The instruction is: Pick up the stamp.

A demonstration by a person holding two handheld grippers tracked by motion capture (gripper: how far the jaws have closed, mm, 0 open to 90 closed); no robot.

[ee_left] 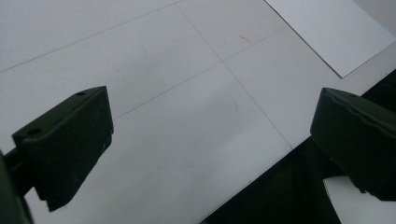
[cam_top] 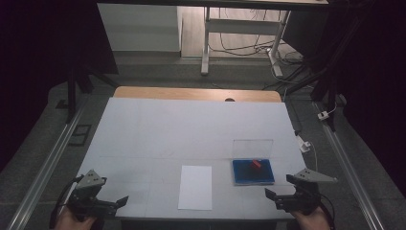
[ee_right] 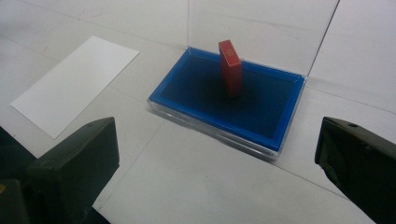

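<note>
From the high view, I hold my left gripper at the near left corner of the white desk and my right gripper at the near right, both empty with jaws apart. A white sheet of paper lies near centre; just right of it sits a blue ink pad case, clear lid raised, a small red stamp standing inside. In the left gripper view, my wide jaws frame bare desk and the sheet's corner. In the right gripper view, my spread jaws face the tilted stamp; I judge a clumsy pinch could topple it, or nudge the light case.
</note>
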